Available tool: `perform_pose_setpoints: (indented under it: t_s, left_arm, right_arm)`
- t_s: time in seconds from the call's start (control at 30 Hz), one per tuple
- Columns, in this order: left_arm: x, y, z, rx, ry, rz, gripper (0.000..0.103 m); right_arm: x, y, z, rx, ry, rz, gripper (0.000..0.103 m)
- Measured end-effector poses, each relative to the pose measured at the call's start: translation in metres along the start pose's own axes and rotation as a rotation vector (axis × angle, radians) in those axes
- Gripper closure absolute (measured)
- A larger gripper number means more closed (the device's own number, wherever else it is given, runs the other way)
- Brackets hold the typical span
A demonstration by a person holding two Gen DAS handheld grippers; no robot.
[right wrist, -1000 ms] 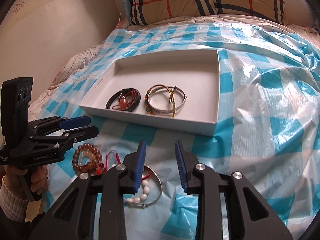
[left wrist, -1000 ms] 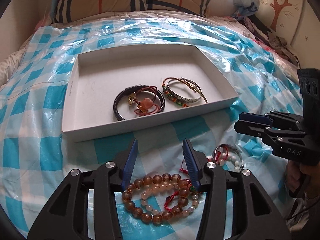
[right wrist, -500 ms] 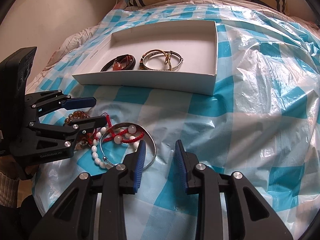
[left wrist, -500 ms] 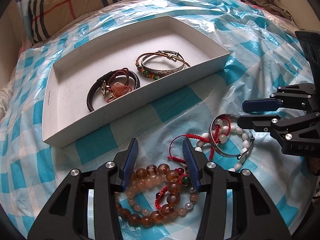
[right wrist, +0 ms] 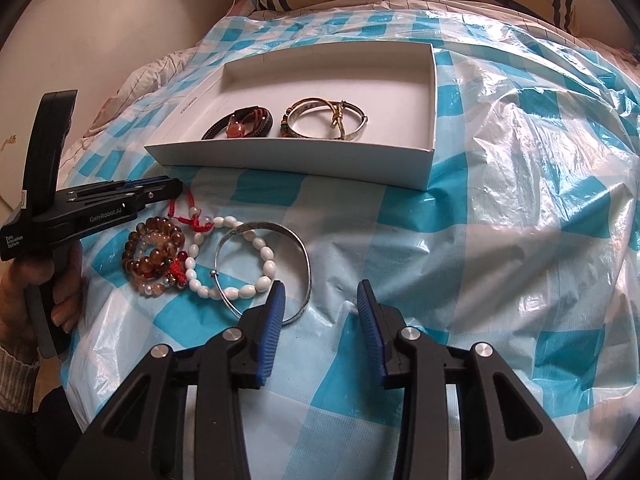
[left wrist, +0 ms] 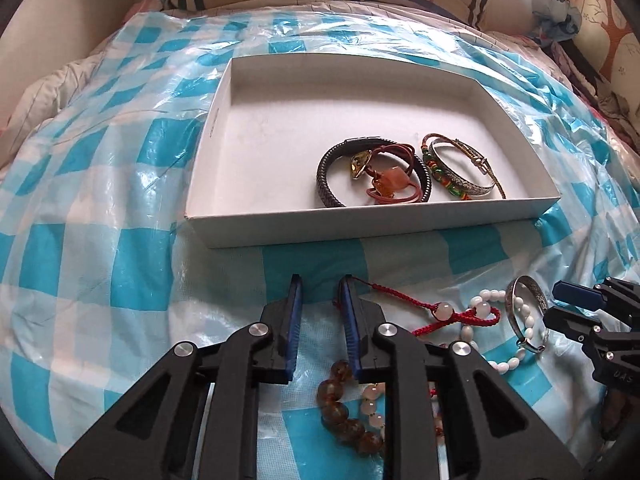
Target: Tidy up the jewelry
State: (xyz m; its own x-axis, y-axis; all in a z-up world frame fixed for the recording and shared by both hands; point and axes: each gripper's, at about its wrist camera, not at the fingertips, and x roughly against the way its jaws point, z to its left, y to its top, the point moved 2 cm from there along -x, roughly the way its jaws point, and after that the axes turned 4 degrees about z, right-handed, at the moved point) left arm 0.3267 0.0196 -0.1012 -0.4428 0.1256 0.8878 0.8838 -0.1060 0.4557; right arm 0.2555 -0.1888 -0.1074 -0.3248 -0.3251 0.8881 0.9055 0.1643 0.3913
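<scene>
1. Narrowing my left gripper (left wrist: pixel 320 294) above the plastic sheet (left wrist: pixel 120 184); its jaws have just been closing, a slim gap is showing and nothing is lying between them.
2. I am spreading my right gripper (right wrist: pixel 320 300) wider beside the silver bangle (right wrist: pixel 280 248), pinching nothing.
3. I am seeing the amber bead bracelet (right wrist: pixel 154 254), white bead bracelet (right wrist: pixel 240 280) and red cord (left wrist: pixel 400 300) lying before the white box (left wrist: pixel 360 224), which is holding other bracelets.

Both wrist views look steeply down, close over the bed, facing the white tray (left wrist: pixel 372 224) (right wrist: pixel 296 160). Shared: tray and the bracelets near its front wall.
</scene>
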Motion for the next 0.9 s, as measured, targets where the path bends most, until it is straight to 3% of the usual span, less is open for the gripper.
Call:
perform_pose_setpoints:
  t_s: [0.3, 0.37, 0.47, 0.9]
  left_arm:
    - [-0.002, -0.007, -0.009, -0.054, -0.010, 0.004, 0.086]
    - [0.000, -0.010, -0.012, -0.074, -0.008, 0.011, 0.093]
    - [0.004, -0.017, -0.014, -0.081, -0.025, 0.021, 0.102]
    - [0.042, -0.040, 0.023, 0.093, -0.254, 0.002, 0.102]
  right_arm:
    - [-0.014, 0.013, 0.008, 0.026, 0.029, 0.000, 0.067]
    - [-0.014, 0.011, 0.008, 0.025, 0.041, 0.009, 0.086]
    - [-0.009, 0.003, 0.006, 0.008, 0.060, 0.010, 0.097]
    - [0.012, -0.018, -0.006, -0.079, 0.093, -0.014, 0.098]
